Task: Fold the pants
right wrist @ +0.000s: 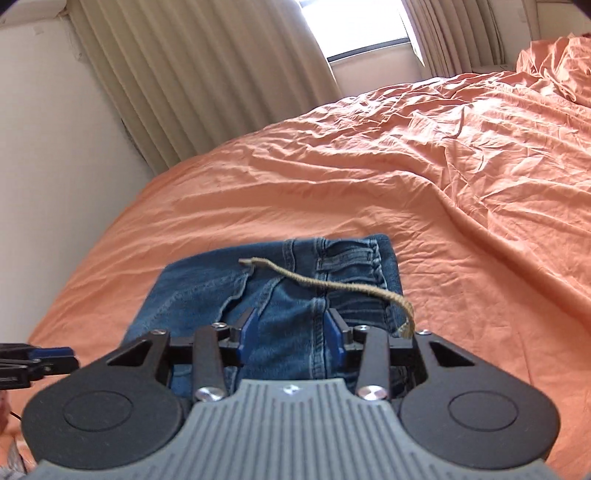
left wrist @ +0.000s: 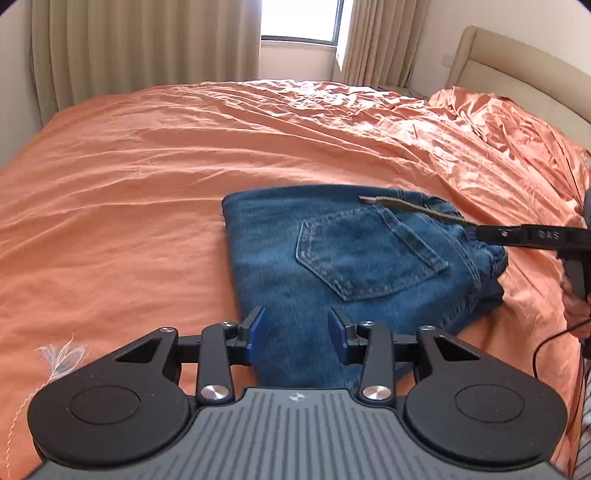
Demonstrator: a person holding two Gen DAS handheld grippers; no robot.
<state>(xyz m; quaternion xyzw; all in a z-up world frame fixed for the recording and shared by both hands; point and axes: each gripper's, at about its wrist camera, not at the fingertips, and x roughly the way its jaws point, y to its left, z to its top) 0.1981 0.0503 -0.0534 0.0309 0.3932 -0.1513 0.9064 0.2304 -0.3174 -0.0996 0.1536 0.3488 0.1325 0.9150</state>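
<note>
Orange bedsheet (left wrist: 184, 155), beige curtains (left wrist: 129, 40), headboard (left wrist: 517, 62)

Readable only on the black plastic right gripper (left wrist: 364, 199): pale letters "DAS" along its arm. Elsewhere nothing legible.

I count one pair of folded jeans (left wrist: 332, 266), with one back pocket (left wrist: 365, 251) showing from my left wrist camera. One tan drawstring (right wrist: 325, 286) lies across the denim. There is one bed (left wrist: 147, 166) under one orange sheet (right wrist: 369, 166). I have two claws in view: the left claw (left wrist: 296, 332) and the right claw (right wrist: 291, 334), each with two blue pads. One window (left wrist: 301, 20), two curtains, one headboard (left wrist: 517, 70).
</note>
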